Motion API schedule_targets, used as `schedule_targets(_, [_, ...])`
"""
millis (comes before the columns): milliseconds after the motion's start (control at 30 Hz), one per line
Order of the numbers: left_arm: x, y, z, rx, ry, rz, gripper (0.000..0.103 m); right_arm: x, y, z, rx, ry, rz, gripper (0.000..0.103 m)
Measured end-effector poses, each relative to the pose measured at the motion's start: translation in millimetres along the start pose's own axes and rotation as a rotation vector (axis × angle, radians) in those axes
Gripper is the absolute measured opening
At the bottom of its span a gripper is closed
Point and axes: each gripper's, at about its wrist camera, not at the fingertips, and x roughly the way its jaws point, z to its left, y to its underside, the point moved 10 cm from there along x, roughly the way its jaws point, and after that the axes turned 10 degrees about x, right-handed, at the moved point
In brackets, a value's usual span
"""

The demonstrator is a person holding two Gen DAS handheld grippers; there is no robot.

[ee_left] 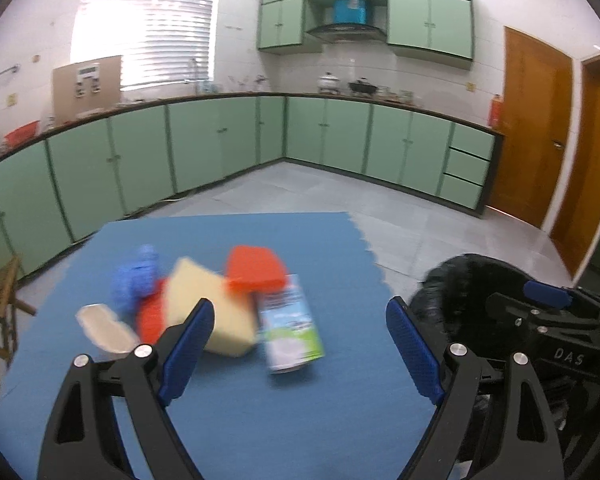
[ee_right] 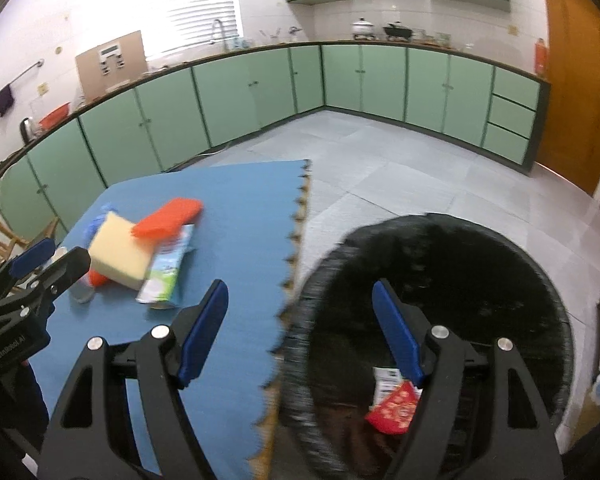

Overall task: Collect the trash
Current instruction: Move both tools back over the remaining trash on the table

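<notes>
Right wrist view looks down into a black-lined trash bin (ee_right: 500,264), where a red packet (ee_right: 394,410) and a white printed slip (ee_right: 385,380) already lie at the bottom — so at least some of the collecting looks done. The right gripper (ee_right: 300,328) hangs over the bin's near rim with its jaws spread apart and nothing between them.

Most of the job is still waiting. On the blue mat (ee_right: 236,216) beside the bin lies a loose heap: a yellow sponge (ee_left: 210,312), an orange-red block (ee_left: 256,268) leaning on it, a milk carton (ee_left: 290,326) lying on its side against the sponge, a crumpled blue piece (ee_left: 138,276), another red piece (ee_left: 152,316) under the sponge's edge, and a pale flat scrap (ee_left: 104,330) at the left end. All of these are blurred, so finer detail cannot be told.

The left gripper (ee_left: 300,344) points at the heap with its jaws wide and empty, the sponge and carton just beyond its fingertips. I judge the task early to midway — two items binned, about six left on the mat, none of them gripped yet.
</notes>
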Motion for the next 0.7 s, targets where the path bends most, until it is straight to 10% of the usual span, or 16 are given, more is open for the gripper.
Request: schedule_targets(700, [-5,73,117,-0.074,-0.213,0.094,0.086,69,39,124,-0.120,-0.096,0.082,0.073])
